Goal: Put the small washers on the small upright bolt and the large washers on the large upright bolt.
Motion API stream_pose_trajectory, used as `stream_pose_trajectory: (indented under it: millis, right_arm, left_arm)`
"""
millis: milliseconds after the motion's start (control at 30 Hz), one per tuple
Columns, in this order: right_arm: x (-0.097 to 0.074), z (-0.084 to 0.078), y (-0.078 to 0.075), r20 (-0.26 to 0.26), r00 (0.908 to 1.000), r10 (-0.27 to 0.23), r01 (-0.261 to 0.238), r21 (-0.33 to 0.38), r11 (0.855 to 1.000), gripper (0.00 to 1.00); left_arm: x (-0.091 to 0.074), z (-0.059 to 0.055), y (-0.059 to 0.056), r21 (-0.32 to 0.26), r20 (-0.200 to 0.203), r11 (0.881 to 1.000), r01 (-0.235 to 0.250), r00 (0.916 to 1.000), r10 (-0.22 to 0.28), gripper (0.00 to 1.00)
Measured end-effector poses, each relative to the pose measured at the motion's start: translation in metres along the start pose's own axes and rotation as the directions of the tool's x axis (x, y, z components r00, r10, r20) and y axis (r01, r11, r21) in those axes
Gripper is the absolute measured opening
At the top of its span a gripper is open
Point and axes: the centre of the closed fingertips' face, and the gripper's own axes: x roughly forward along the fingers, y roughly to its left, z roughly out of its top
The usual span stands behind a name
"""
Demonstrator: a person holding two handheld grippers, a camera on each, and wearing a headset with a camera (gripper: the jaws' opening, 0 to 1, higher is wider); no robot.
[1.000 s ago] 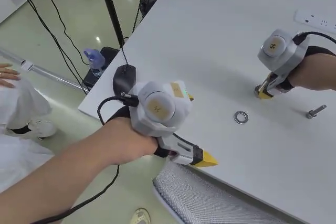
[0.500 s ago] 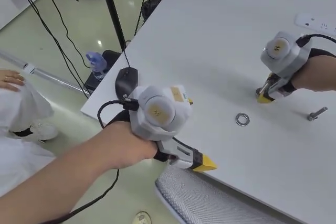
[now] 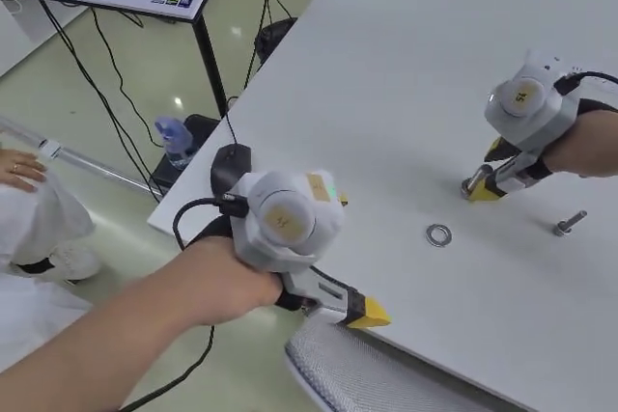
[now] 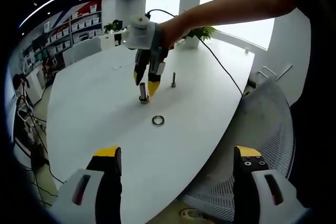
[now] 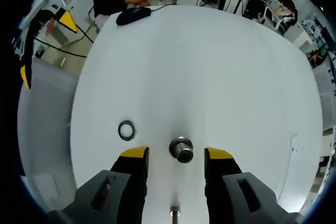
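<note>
White table [image 3: 386, 65] below me: my right gripper [image 5: 176, 153] holds its fingers spread either side of the upright bolt [image 5: 181, 149], not touching. The washer [image 5: 126, 129] lies just left. My left gripper [image 4: 177, 152] is spread too.

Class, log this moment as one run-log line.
right gripper: open over large bolt | left gripper: open, empty | washer: loose on table | small bolt: upright

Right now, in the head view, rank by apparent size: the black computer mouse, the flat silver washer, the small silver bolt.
Largest: black computer mouse.
Then flat silver washer and small silver bolt, too alike to rank.
</note>
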Motion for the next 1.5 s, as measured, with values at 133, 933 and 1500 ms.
stream_pose_trajectory:
  millis: [133, 933, 1500]
  right_arm:
    - [-0.009, 0.011, 0.007, 0.041, 0.9991, -0.003, 0.005, -0.049, 0.999, 0.47]
    - [-0.018, 0.024, 0.071, 0.055, 0.9958, 0.072, -0.063, -0.16, 0.985, 0.5]
    - [0.002, 0.018, 0.084, 0.079, 0.9912, 0.106, -0.091, -0.173, 0.981, 0.52]
  left_arm:
    - [-0.007, 0.007, 0.001, 0.004, 0.016, 1.0, -0.011, 0.9998, 0.011, 0.88]
    - [-0.015, 0.008, -0.002, 0.036, 0.026, 0.999, -0.021, 0.9995, 0.02, 0.88]
    - [-0.009, 0.016, -0.001, 0.027, 0.069, 1.0, -0.016, 0.9975, 0.014, 0.96]
